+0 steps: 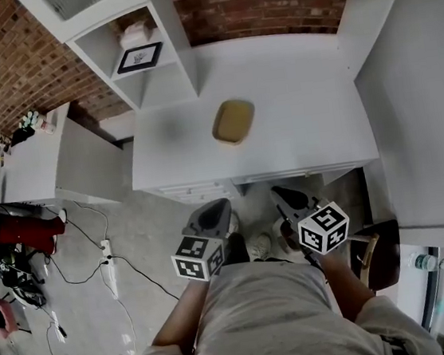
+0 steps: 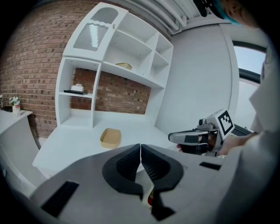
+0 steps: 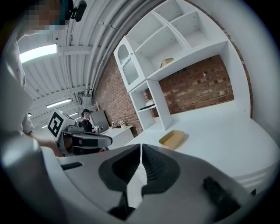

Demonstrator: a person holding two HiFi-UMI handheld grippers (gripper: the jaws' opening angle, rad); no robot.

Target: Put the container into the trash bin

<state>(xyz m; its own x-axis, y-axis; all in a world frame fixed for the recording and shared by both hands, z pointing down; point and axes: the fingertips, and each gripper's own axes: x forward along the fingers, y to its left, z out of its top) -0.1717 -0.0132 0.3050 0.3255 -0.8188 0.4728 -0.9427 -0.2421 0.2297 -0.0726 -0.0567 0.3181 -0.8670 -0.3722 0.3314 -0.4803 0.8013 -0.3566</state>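
A shallow tan container (image 1: pixel 234 121), rectangular with rounded corners and a matte surface, sits near the middle of the smooth white desk (image 1: pixel 313 133), well apart from both grippers. Rough red brick wall (image 1: pixel 0 71) backs the white shelving. The left gripper (image 2: pixel 140 159) and right gripper (image 3: pixel 141 159) have ribbed black pads pressed together, gripping nothing. Each gripper's grey body cuts off the desk's front edge in its own view.

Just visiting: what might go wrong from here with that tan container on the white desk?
The left gripper and right gripper are both shut. Reaching in like that would probably shove the container across the desk instead of gripping it. No trash bin shows in any view, so the carry route is a guess.
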